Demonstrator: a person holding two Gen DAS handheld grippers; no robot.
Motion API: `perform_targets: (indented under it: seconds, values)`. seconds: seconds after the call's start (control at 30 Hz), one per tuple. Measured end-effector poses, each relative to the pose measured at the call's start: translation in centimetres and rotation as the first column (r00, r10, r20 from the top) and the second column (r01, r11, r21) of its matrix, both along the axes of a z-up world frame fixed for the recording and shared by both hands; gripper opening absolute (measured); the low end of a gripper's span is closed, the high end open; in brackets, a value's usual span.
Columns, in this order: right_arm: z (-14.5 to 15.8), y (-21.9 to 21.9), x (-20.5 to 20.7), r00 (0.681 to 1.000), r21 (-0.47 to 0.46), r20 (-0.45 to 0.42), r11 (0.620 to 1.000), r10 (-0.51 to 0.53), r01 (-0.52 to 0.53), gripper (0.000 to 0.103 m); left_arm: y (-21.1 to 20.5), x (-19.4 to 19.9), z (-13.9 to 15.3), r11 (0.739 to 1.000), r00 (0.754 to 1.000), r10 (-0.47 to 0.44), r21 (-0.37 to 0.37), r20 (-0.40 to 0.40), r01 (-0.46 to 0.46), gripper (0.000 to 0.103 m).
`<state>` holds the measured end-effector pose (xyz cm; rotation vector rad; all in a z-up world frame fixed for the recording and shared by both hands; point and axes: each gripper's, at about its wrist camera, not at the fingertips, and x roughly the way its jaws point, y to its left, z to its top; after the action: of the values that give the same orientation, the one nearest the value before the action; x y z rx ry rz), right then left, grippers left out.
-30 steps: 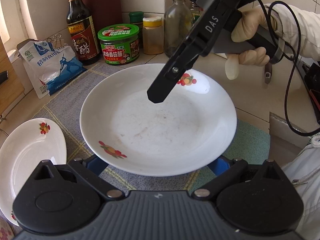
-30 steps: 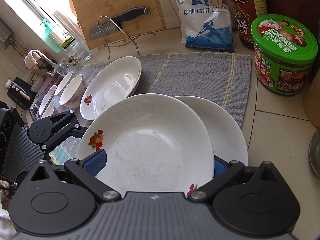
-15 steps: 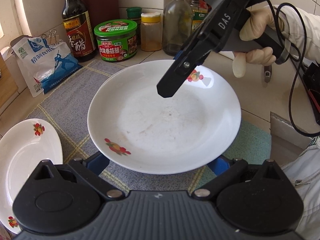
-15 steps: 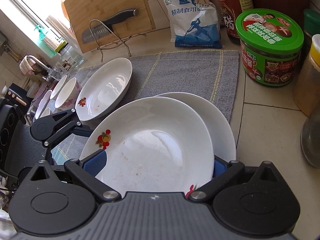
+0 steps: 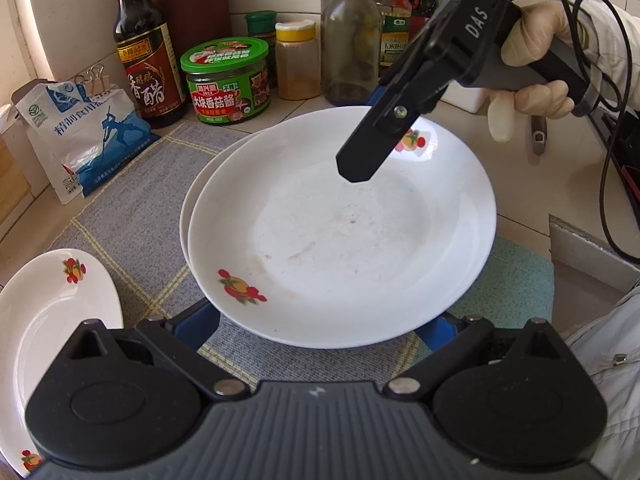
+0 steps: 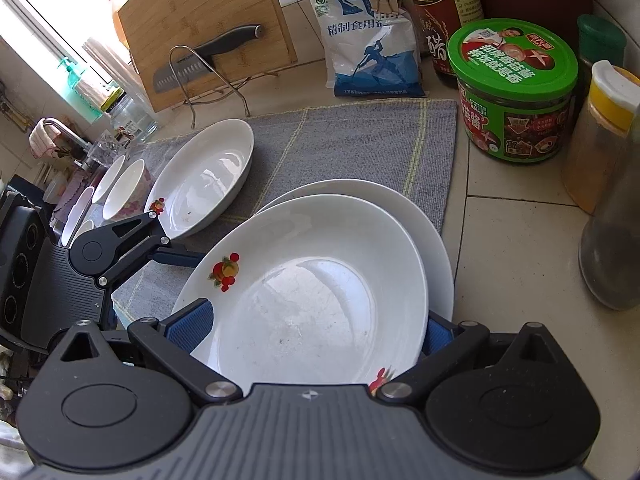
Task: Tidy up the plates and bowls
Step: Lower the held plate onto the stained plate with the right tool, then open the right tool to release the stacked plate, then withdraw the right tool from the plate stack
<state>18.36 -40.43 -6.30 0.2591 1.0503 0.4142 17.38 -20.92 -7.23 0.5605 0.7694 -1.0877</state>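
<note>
Plate (image 5: 344,240) now over second plate (image 5: 188,208), earlier apart | right tongs (image 6: 312,332) grip it | left tongs (image 5: 320,324) wide, closing around its rim | stacking nearly done

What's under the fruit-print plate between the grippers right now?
A second white plate sits under the fruit-print plate, only its far rim showing, on the grey mat. Its centre and any pattern are covered.
</note>
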Motion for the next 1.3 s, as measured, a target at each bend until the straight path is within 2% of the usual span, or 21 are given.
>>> perform_targets:
  seconds: [0.3, 0.63, 0.83, 0.97, 1.17, 1.3]
  values:
    - [0.7, -0.2, -0.9, 0.999, -0.026, 0.014, 0.999, -0.038, 0.038, 0.103, -0.1, -0.1, 0.2, 1.0, 1.0, 0.004, -0.003, 0.009, -0.004, 0.101]
    - [0.8, 0.8, -1.7, 0.999, -0.116, 0.013, 0.992, -0.049, 0.05, 0.103, 0.2, -0.4, 0.3, 0.999, 0.999, 0.032, -0.018, 0.015, -0.032, 0.101]
    - [1.0, 1.4, -2.2, 0.998, -0.209, 0.009, 0.976, -0.059, 0.06, 0.103, 0.3, -0.5, 0.3, 0.998, 0.998, 0.055, -0.033, 0.008, -0.054, 0.101]
    - [1.6, 1.7, -2.7, 0.998, -0.229, 0.039, 0.971, -0.057, 0.065, 0.103, 0.5, -0.8, 0.5, 0.996, 0.997, 0.076, -0.043, 0.011, -0.076, 0.101]
    - [2.9, 3.5, -3.1, 0.992, -0.267, 0.124, 0.963, -0.016, 0.049, 0.103, 2.0, -1.6, 1.8, 0.98, 0.984, 0.176, -0.1, 0.011, -0.174, 0.101]
    - [3.4, 4.7, -3.0, 0.981, -0.25, 0.195, 0.967, 0.002, 0.048, 0.103, 3.6, -2.7, 3.0, 0.946, 0.956, 0.294, -0.146, 0.003, -0.29, 0.101]
